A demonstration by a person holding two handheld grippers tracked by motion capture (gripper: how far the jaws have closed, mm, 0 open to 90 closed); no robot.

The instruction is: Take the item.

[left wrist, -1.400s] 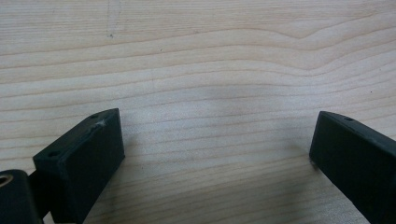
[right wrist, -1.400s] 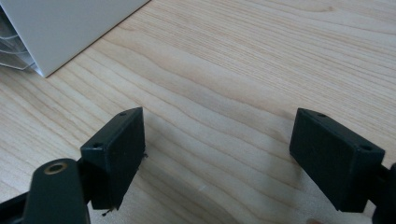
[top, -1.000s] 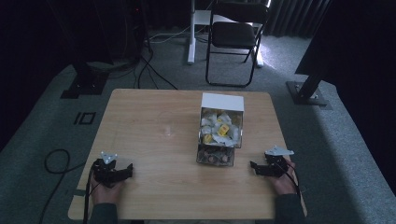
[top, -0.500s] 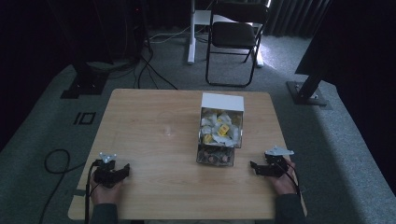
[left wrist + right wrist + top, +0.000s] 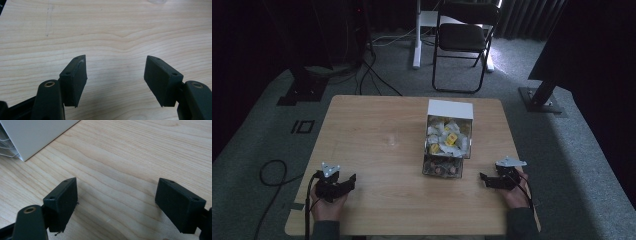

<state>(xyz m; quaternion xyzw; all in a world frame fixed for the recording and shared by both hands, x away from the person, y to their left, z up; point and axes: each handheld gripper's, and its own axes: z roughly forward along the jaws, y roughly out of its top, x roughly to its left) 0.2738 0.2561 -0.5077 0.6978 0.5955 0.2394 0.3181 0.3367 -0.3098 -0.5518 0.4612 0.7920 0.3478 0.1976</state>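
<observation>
Both tools sit near the front edge of the bench [image 5: 377, 120], each in a hand, with the clear box [image 5: 448, 145] standing between them, set toward the right of centre. The right tool [image 5: 486, 178] is the nearer one: the box lies just ahead and to its left, apart from it, and the right gripper view catches the box's white wall [image 5: 35, 135] at the upper left corner, beyond the jaws. The left tool [image 5: 351, 179] is well apart from the box, which lies across open wood to its right and slightly forward. The box's long axis runs away from the person, white lid end [image 5: 451, 108] far, open-looking near end toward the front edge. Inside: a heap of small white and yellow packets [image 5: 447, 137] in the upper part, and brownish small items [image 5: 442, 169] in the lower near compartment; too small to tell what they are. Left tool is released, jaws apart with nothing but bare wood between the pads [image 5: 75, 80]; its jaws have just been closing partway, with nothing between them. Right tool is also released, pads [image 5: 61, 203] spread wide over bare bench. Likely next move: a reach to the box, shortest from the right side.
</observation>
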